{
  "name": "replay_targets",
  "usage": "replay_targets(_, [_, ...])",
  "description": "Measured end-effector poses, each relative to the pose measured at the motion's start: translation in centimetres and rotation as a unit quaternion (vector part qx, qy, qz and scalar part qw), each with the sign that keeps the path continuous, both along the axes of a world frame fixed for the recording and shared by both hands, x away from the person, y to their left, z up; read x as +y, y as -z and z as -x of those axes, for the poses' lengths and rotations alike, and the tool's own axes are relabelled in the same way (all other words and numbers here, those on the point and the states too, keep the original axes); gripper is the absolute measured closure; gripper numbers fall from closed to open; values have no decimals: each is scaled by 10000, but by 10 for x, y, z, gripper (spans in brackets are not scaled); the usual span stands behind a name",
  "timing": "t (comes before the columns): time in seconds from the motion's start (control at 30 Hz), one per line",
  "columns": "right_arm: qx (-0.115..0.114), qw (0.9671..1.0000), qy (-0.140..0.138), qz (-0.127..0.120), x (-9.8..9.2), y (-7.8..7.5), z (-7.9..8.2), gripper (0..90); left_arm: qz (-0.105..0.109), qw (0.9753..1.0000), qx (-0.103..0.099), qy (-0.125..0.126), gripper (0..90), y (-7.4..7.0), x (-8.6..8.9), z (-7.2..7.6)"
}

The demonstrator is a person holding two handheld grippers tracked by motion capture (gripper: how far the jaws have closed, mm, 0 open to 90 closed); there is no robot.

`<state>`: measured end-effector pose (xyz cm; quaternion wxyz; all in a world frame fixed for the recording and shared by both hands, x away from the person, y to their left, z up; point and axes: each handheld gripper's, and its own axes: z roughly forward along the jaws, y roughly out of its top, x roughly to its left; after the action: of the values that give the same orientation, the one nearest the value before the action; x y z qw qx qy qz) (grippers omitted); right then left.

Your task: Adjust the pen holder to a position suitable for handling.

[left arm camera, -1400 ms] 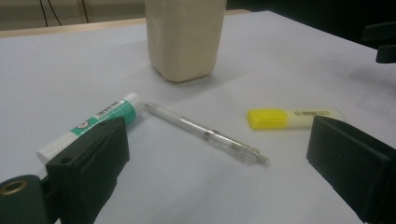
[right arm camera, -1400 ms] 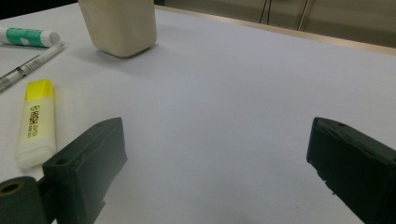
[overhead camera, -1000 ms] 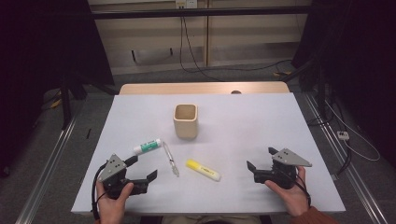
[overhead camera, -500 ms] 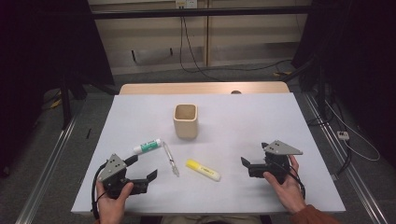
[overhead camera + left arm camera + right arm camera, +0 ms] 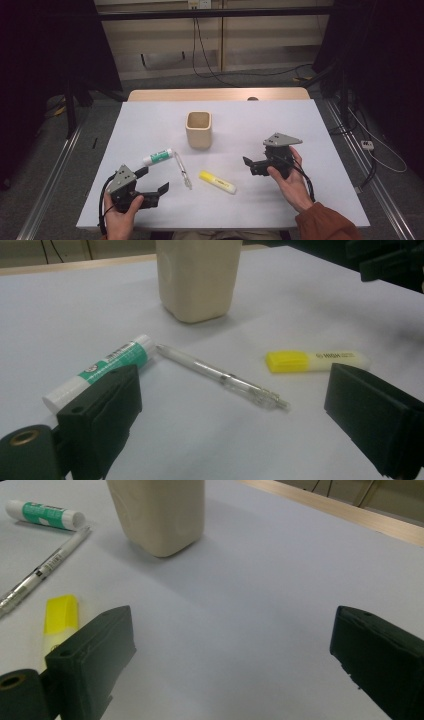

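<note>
On the table [image 5: 310, 125] nothing looks stowed yet: glue stick [image 5: 157, 157], pen [image 5: 181, 170] and highlighter [image 5: 217, 182] lie before the empty cup [image 5: 199, 129]; left gripper [image 5: 150, 183] and right gripper [image 5: 252, 164] both spread, holding nothing

Right gripper [image 5: 230, 665] jaws wide apart, nothing between them, over white table [image 5: 280, 580]. Beige cup [image 5: 157, 512] stands far centre-left. Yellow highlighter [image 5: 60, 615] sits just beside left jaw. Clear pen [image 5: 45, 570] and green-white glue stick [image 5: 45, 514] lie far left.
</note>
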<state>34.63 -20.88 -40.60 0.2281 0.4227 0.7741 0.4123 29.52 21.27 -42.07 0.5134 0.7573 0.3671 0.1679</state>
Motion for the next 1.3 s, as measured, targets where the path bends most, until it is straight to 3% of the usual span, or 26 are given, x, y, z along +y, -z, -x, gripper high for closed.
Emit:
replay_targets(0.1, [187, 9996, -213, 57, 7, -6, -10, 45, -41, 10000, -5, 7, 82, 0, 0, 0])
replay_targets(0.2, [277, 9994, -212, 46, 11, -9, -19, 48, -33, 10000, -9, 16, 82, 0, 0, 1])
replay_targets(0.43, [420, 9985, -257, -235, 19, -14, -37, 48, -69, 10000, 35, -14, 81, 1, 0, -1])
replay_targets(0.7, [326, 9976, -307, -522, 39, -26, -66, 75, -53, 10000, 34, -30, 82, 1, 1, 0])
replay_targets(0.93, [196, 9949, -595, -793, 50, -34, -85, 85, -57, 10000, 24, -17, 82, 0, 2, 0])
replay_targets(1.07, [256, 9951, -557, -779, 57, -33, -95, 148, -48, 10000, 48, -14, 82, 1, 1, 0])
replay_targets(1.3, [94, 9956, -610, -699, 75, -40, -109, 184, -36, 10000, 46, -21, 82, 1, 2, -1])
